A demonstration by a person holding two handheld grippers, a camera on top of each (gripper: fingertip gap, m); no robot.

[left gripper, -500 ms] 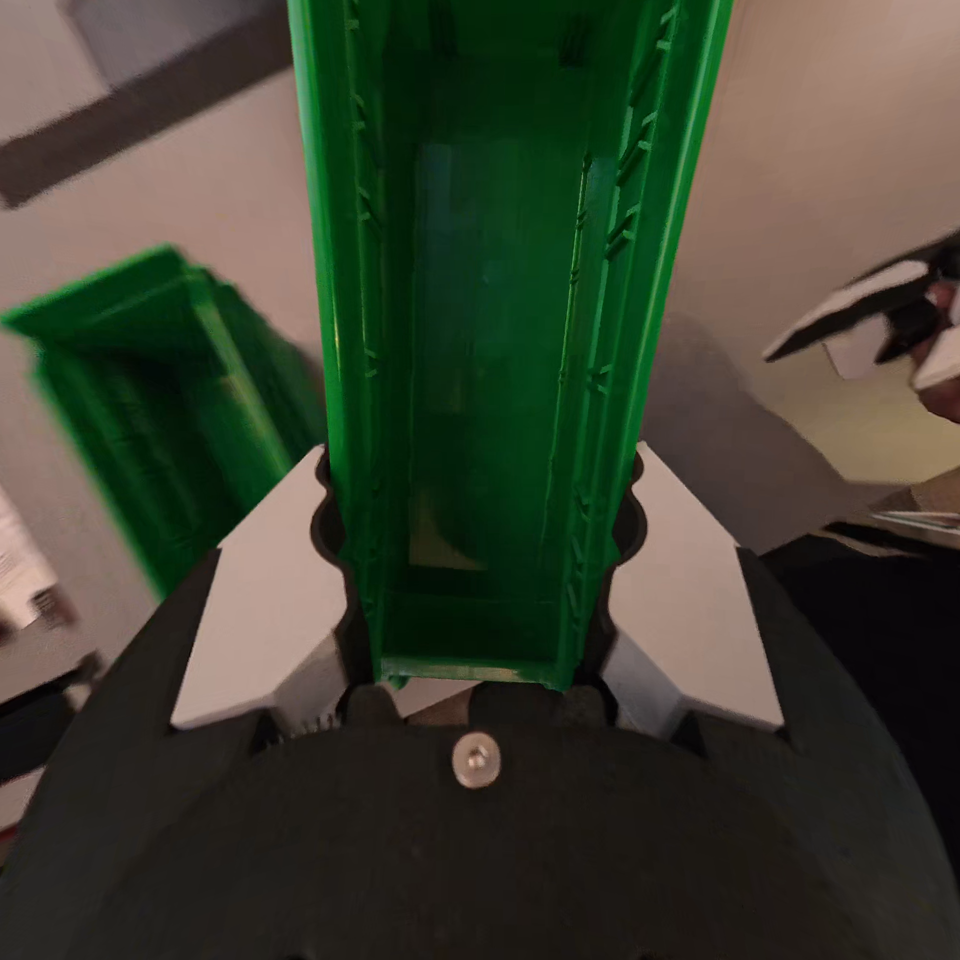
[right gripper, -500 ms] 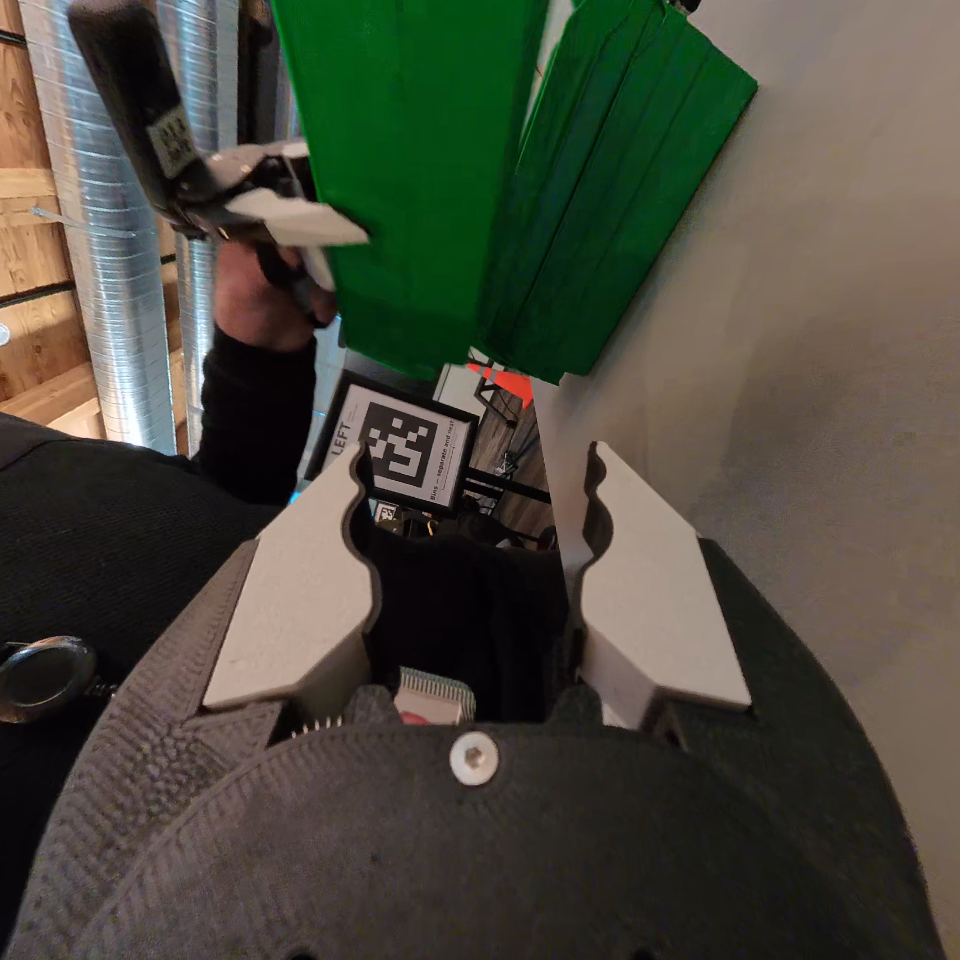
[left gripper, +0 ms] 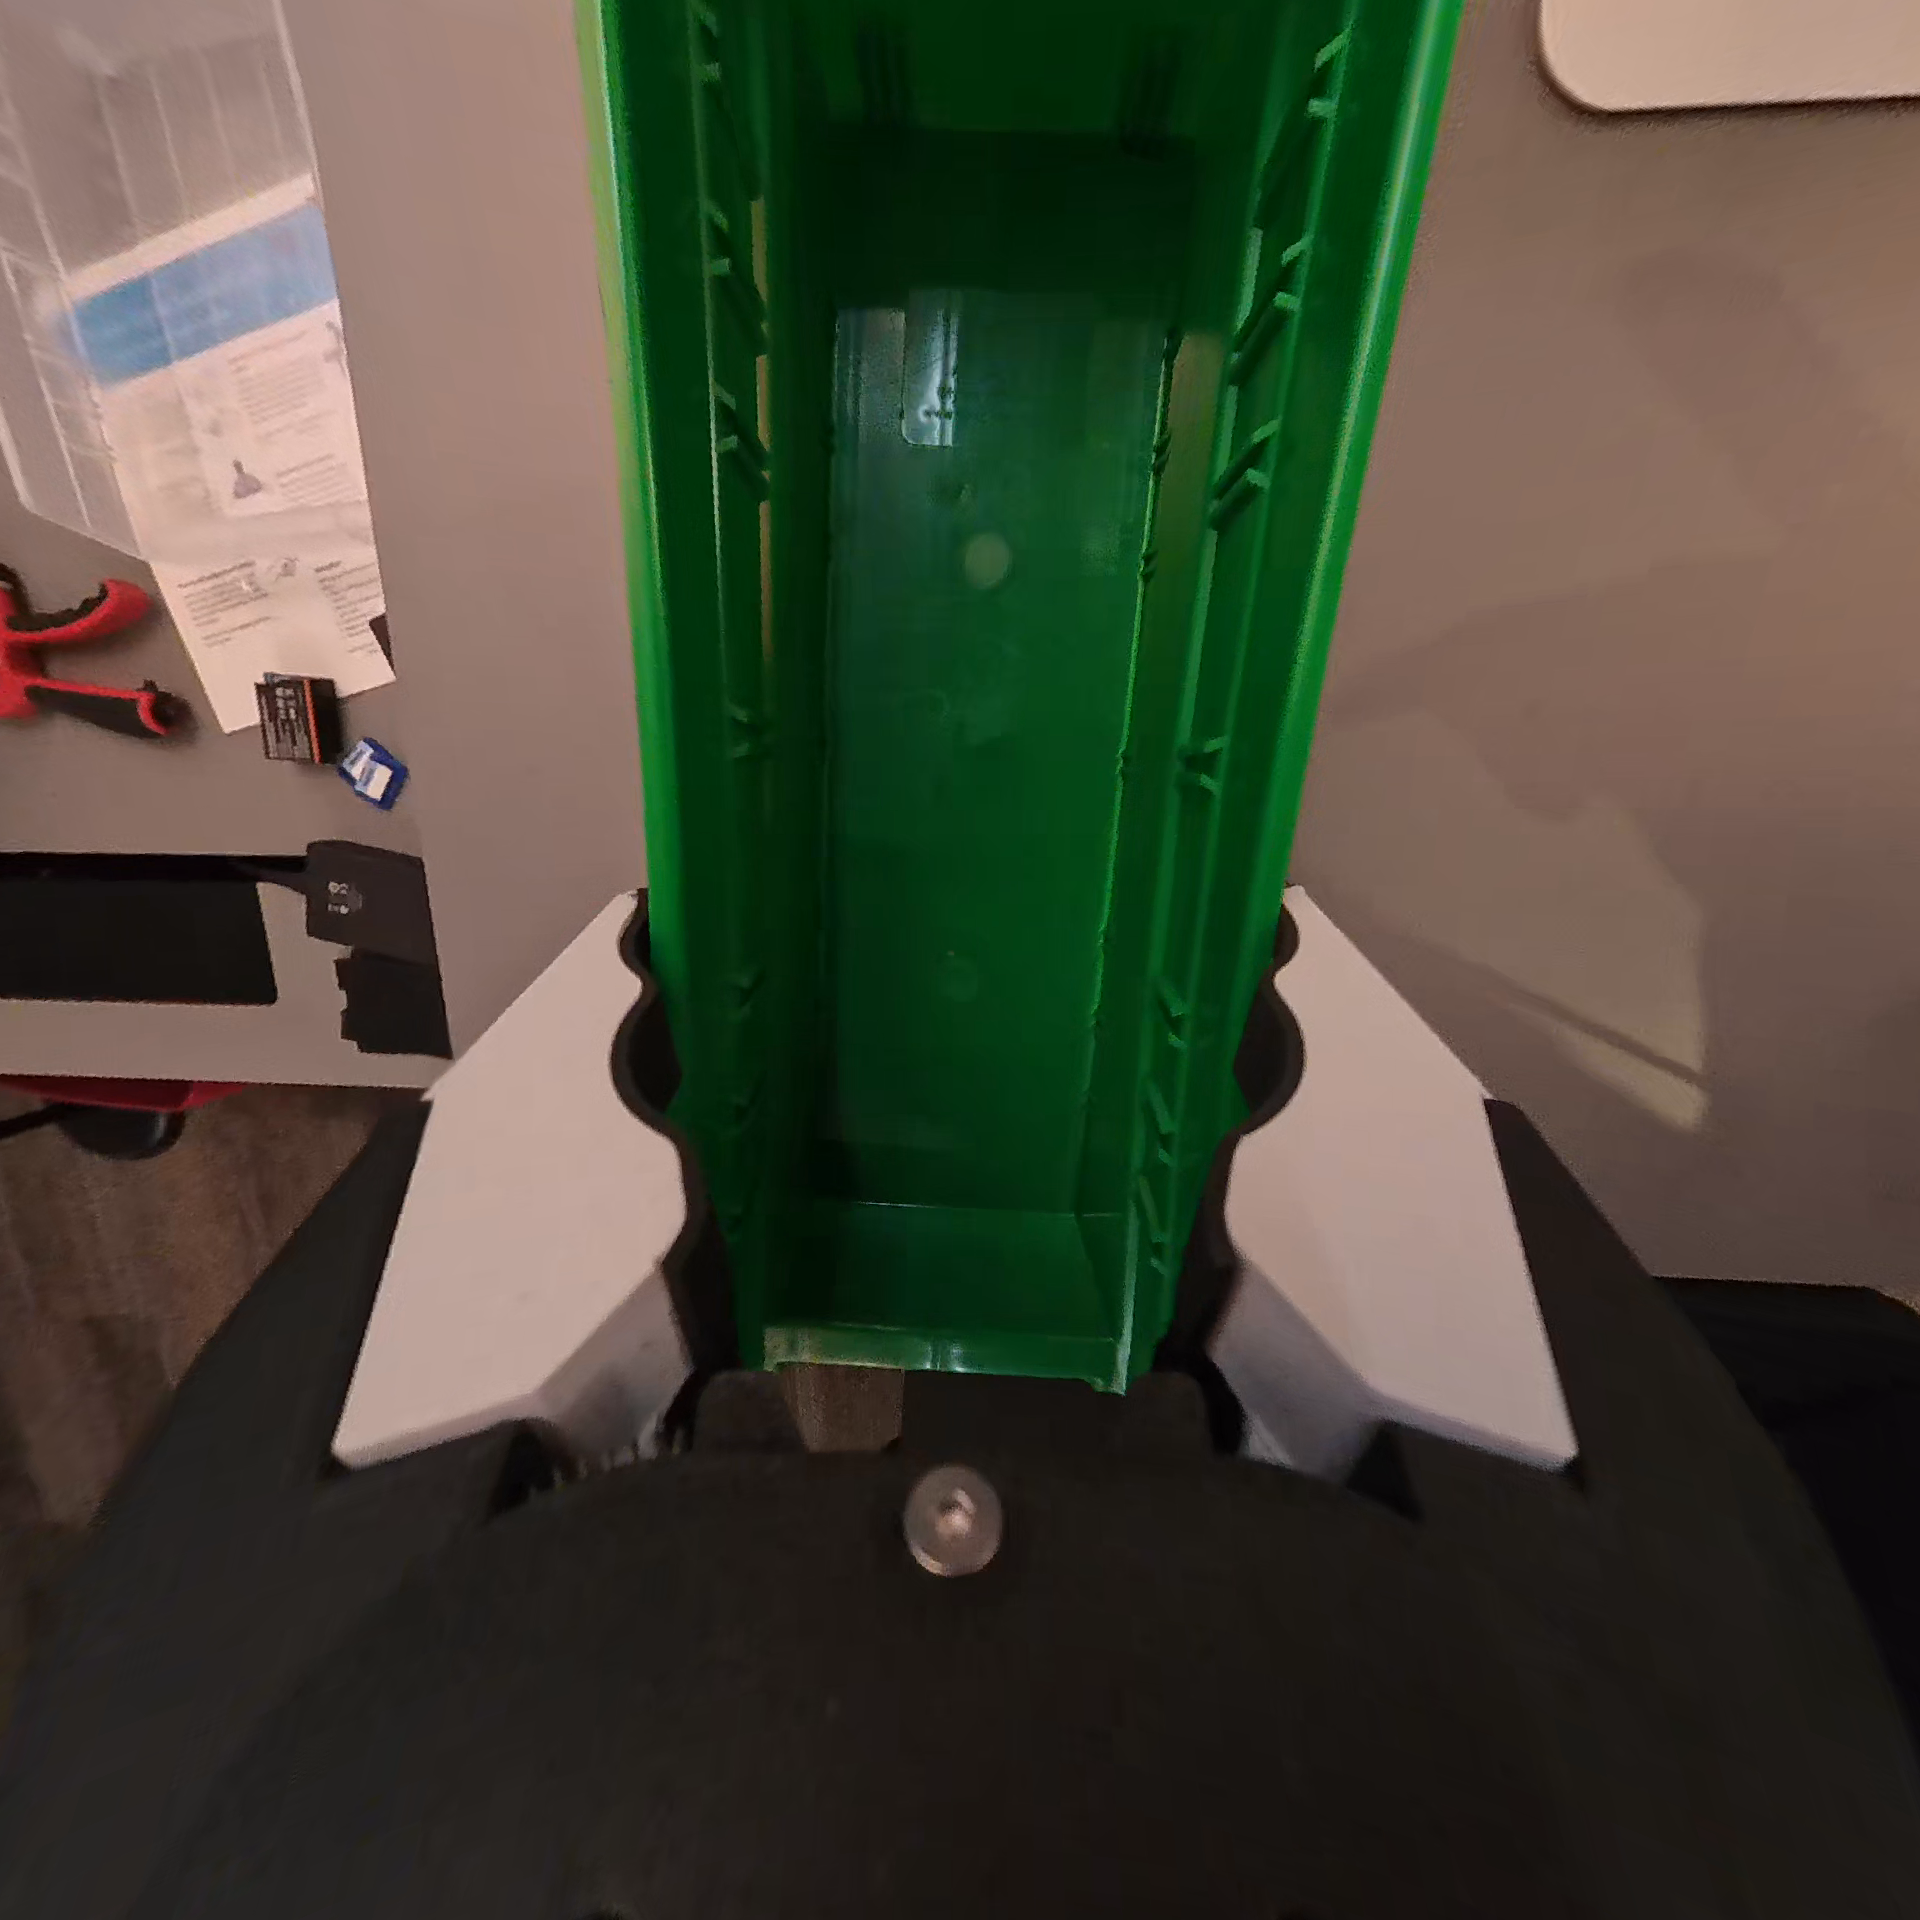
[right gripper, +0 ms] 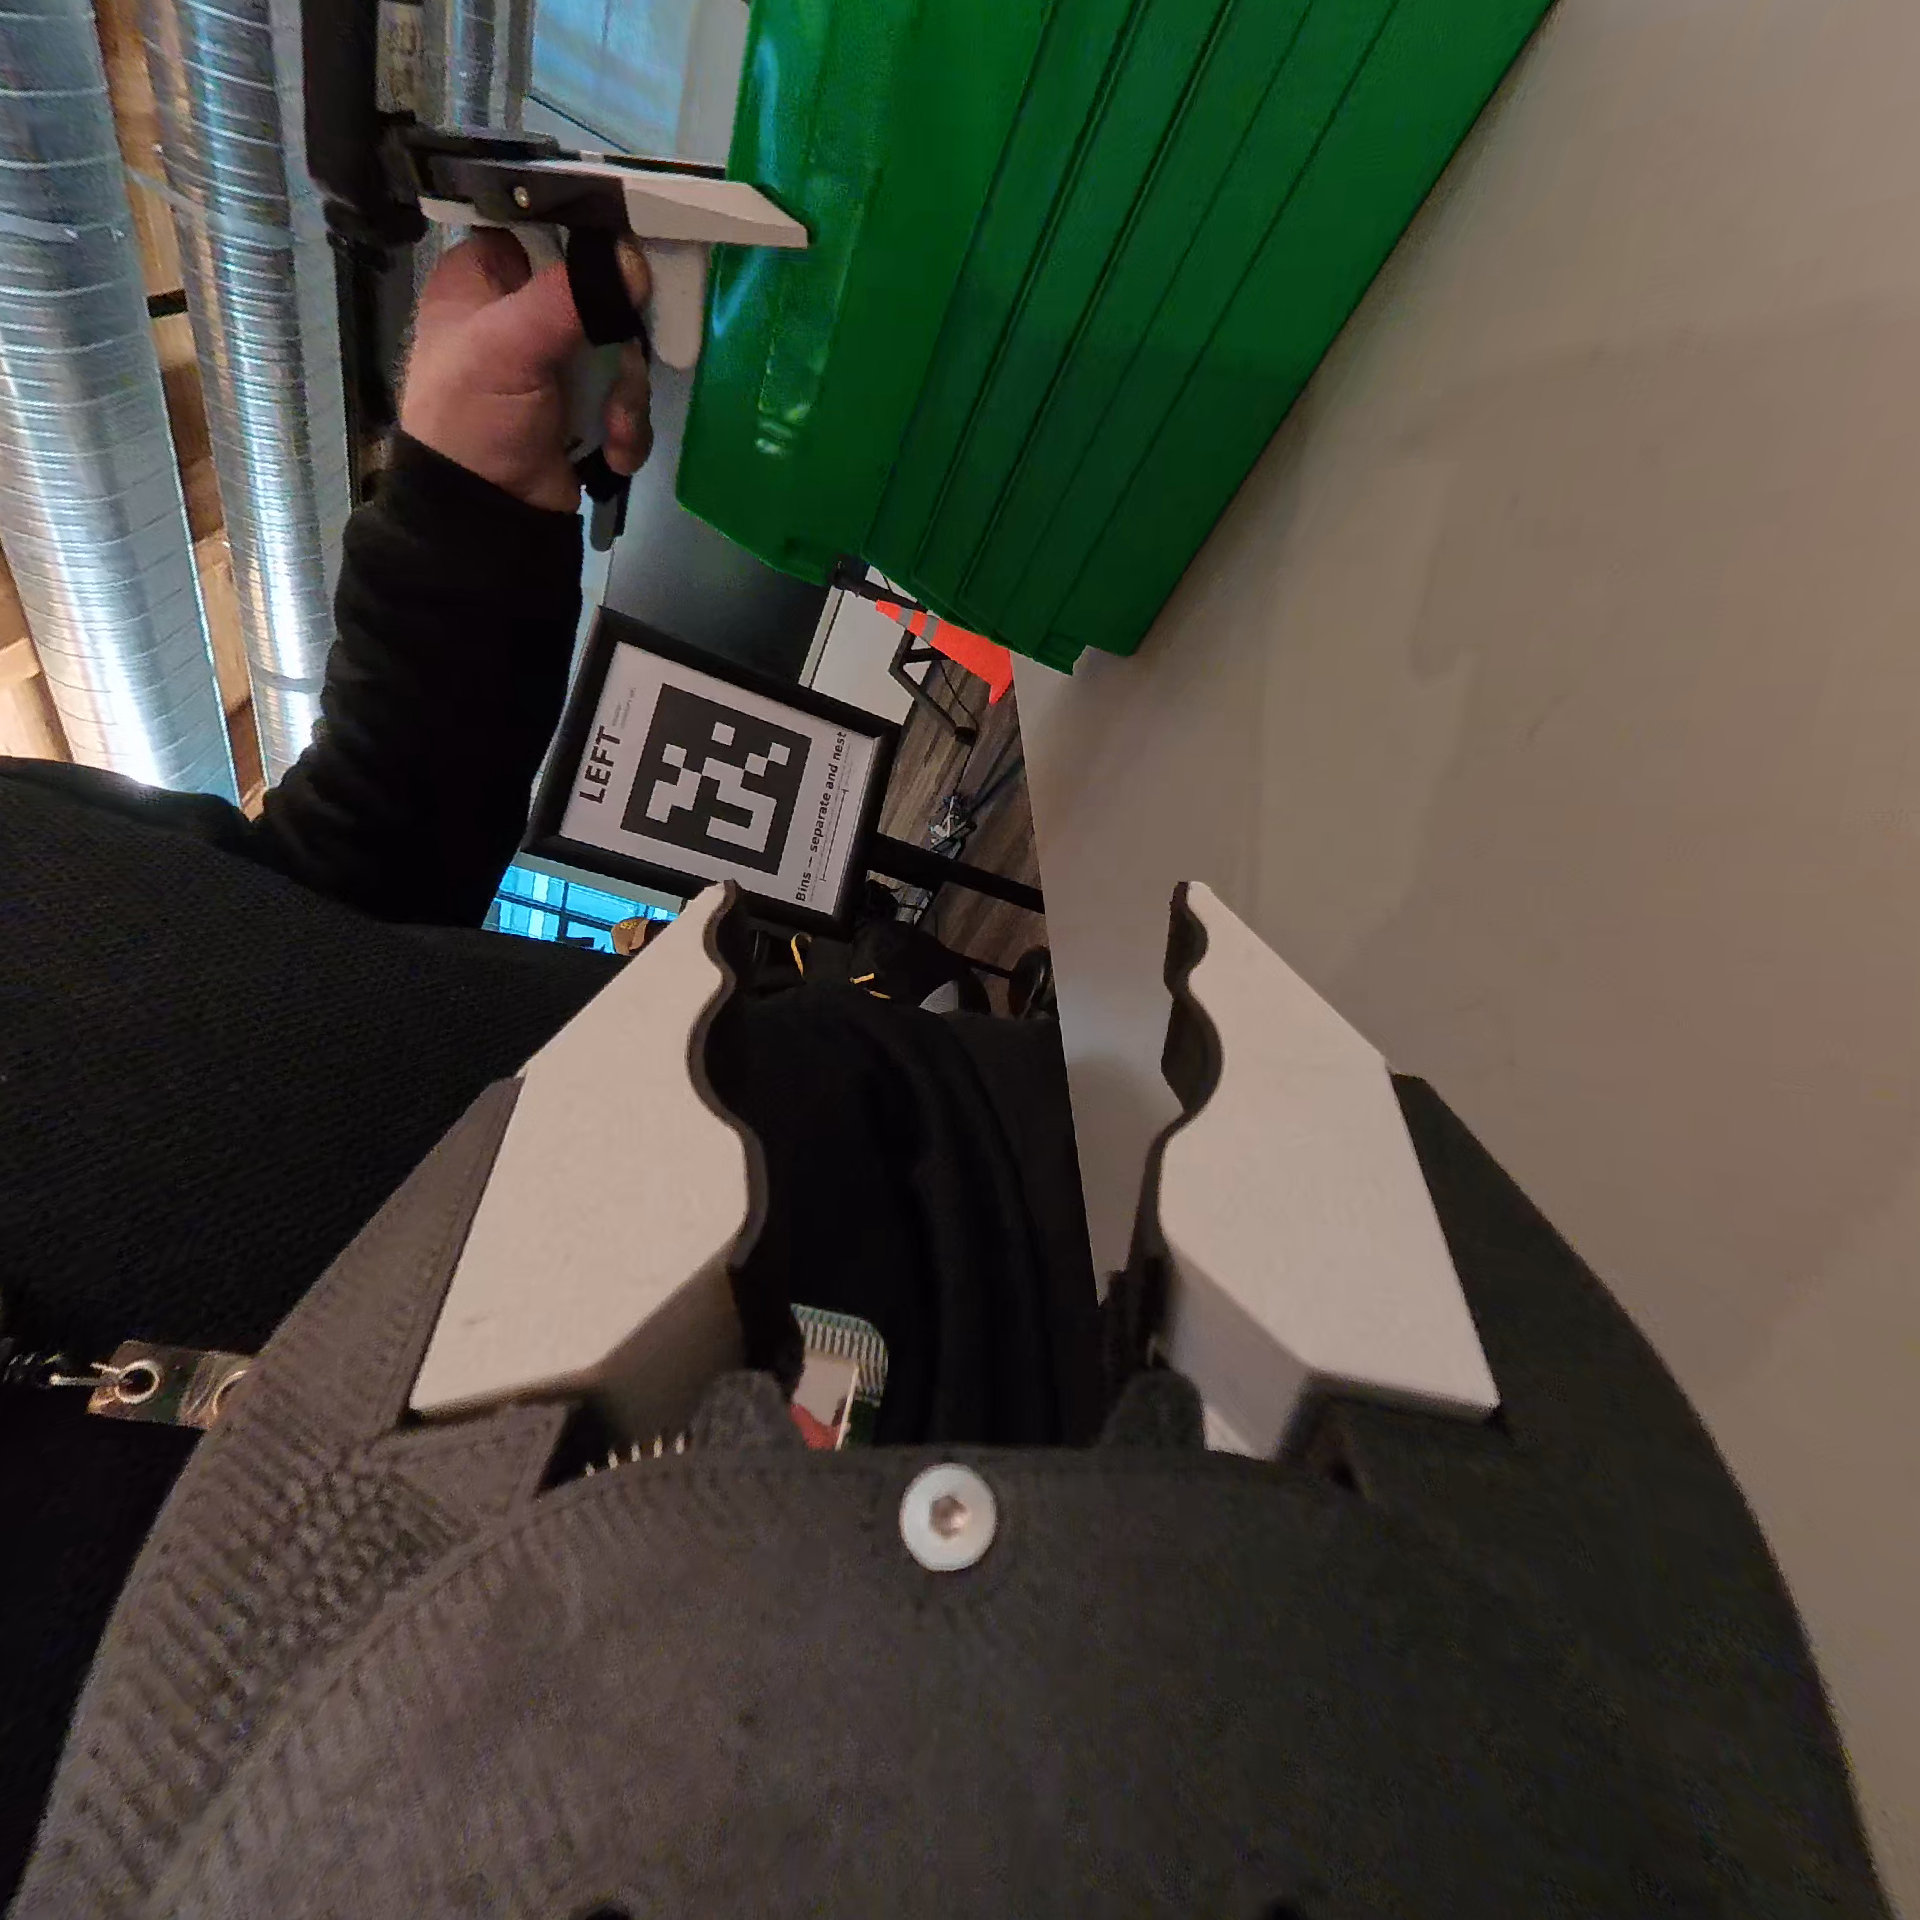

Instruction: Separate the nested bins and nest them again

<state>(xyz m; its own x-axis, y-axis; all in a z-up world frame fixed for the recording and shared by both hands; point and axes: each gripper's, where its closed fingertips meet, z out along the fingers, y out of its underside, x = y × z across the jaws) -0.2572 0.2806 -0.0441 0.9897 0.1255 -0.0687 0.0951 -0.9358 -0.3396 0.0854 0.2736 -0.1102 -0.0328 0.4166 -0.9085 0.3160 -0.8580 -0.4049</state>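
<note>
My left gripper (left gripper: 961,899) is shut on the near end of a long green bin (left gripper: 987,644). I look into the bin's open inside; its ribbed side walls run away from me over the grey table (left gripper: 1621,644). In the right wrist view this gripper (right gripper: 727,281), held by a hand, grips the bin (right gripper: 790,343) flat against a stack of green bins (right gripper: 1164,312) on the table. I cannot tell how far it sits inside the stack. My right gripper (right gripper: 956,904) is open and empty, well short of the stack.
Papers (left gripper: 208,364), a red-handled tool (left gripper: 62,655), a small black block (left gripper: 299,719), a blue card (left gripper: 374,774) and a black device (left gripper: 364,914) lie at the table's left. A white object (left gripper: 1745,52) is far right. A framed marker sign (right gripper: 717,790) stands behind.
The left gripper has brought its bin up against the stack, which no longer shows apart at the left of its view. The right gripper stays open, slightly shifted.
</note>
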